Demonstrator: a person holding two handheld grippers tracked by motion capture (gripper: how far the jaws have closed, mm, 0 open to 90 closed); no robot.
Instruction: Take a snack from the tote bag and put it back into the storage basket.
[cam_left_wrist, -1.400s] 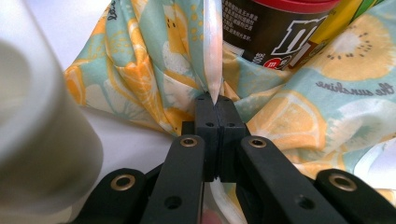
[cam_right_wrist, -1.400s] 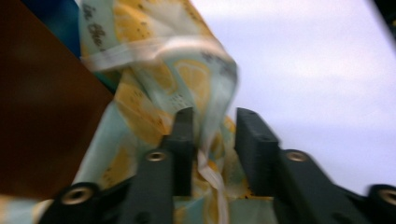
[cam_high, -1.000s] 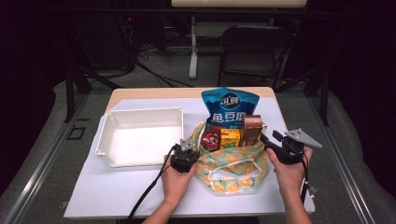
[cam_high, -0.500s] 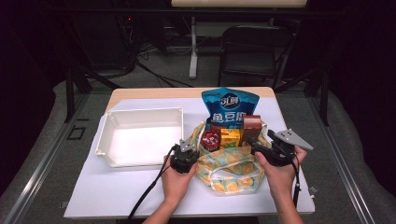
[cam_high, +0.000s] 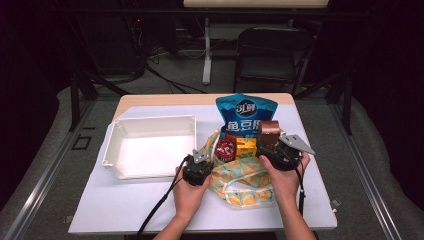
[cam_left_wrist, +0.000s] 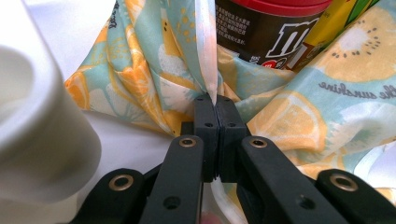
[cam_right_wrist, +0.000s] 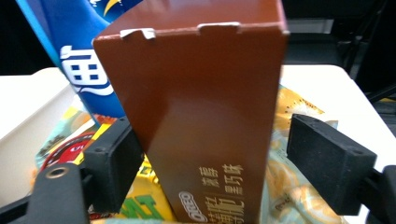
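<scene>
black claw (cam_left_wrist: 215, 135) with brass-ringed screws, grey plate (cam_high: 296, 143), black cable (cam_high: 159, 206)

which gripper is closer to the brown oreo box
Right. The right gripper has its open jaws on either side of the brown Oreo box. The left gripper is off at the other side, shut on the fruit-print bag.

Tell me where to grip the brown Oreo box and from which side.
Grip the brown box across its two narrow side faces, upper half, coming from the person's side. It stands upright out of the fruit-print bag, top clear, and the open right gripper already straddles it; the blue pouch crowds its back.
</scene>
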